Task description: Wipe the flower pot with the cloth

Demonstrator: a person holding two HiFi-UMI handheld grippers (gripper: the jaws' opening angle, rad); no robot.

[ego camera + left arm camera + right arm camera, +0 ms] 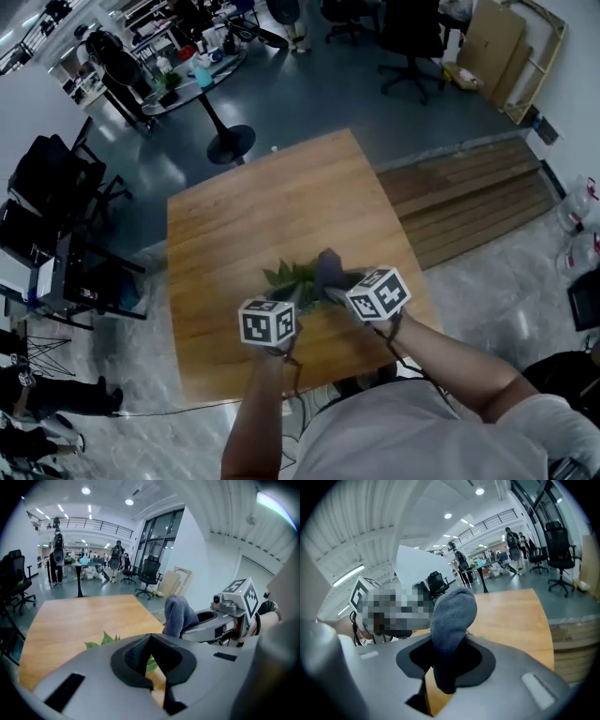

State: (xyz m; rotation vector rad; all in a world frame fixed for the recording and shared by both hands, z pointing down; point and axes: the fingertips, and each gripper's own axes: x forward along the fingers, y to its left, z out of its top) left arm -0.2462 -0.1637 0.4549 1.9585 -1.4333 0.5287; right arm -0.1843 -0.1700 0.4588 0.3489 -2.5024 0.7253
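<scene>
A small plant with green leaves (292,275) stands near the front of the wooden table (272,206), and its flower pot is hidden under the leaves and the grippers. My left gripper (292,298) reaches in from the near side. Its jaws (150,641) are closed, with a tan edge low between them that looks like the pot's rim, and leaves (105,640) show behind. My right gripper (330,281) comes in from the right, shut on a grey cloth (328,264). The cloth (452,616) sticks up out of the jaws (447,644). It also shows as a grey cloth (178,616) just above the plant.
Dark wooden planks (469,192) lie on the floor right of the table. A round pedestal table (202,80) and office chairs (412,42) stand beyond the far edge, with black chairs (52,183) at the left. People stand far back in the hall (57,555).
</scene>
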